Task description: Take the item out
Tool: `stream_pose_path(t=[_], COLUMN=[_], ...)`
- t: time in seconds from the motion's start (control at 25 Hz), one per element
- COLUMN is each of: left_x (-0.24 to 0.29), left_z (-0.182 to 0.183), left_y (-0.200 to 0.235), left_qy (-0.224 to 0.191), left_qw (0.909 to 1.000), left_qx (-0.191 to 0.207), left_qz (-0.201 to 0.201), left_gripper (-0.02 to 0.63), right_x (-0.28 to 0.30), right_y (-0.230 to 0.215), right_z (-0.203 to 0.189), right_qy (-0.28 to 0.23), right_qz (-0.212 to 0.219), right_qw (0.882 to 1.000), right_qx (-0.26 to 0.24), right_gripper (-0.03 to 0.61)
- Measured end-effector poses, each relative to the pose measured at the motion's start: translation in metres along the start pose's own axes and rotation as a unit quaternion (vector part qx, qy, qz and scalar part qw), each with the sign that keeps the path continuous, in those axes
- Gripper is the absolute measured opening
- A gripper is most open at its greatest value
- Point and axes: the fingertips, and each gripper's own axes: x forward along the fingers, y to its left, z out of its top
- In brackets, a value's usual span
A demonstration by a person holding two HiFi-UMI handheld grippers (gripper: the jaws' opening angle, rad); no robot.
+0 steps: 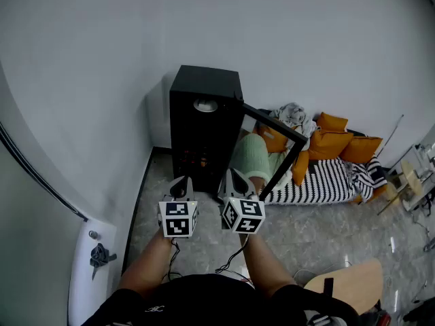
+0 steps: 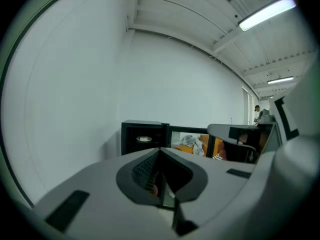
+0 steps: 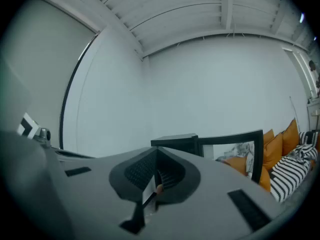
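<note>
So, left gripper (image 1: 181,182) and right gripper (image 1: 234,178) both fully closed, nothing held, side by side near the tall black cabinet (image 1: 204,87); black-framed glass door (image 1: 272,124) swung open, white round item (image 1: 205,104) sits high inside

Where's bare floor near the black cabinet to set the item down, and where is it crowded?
Bare floor runs in front of the striped mattress, and a narrower strip lies between the cabinet and the left wall. Crowded: the mattress, piled with orange cushions and clothes; the open door juts over the floor beside the cabinet.
</note>
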Motion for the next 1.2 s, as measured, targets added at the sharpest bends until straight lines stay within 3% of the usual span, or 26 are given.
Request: stream_pose_path(t=[0.4, 0.6, 1.2], left_x=[0.003, 0.004, 0.011], left_z=[0.004, 0.005, 0.002], left_y=[-0.004, 0.005, 0.052], left_qy=[0.007, 0.006, -0.002], left_qw=[0.999, 0.9992, 0.9994], left_qx=[0.044, 0.039, 0.017], left_qz=[0.006, 0.003, -0.029], left_gripper=[0.008, 0.008, 0.008], right_x=[0.014, 0.02, 0.04], right_y=[0.008, 0.015, 0.058], right_z=[0.005, 0.006, -0.008], right_qy=[0.006, -0.001, 0.005], right_qz=[0.011, 0.009, -0.016], right_qw=[1.0, 1.0, 1.0], right_qx=[0.002, 0.015, -0.016], right_gripper=[0.005, 0.005, 0.005])
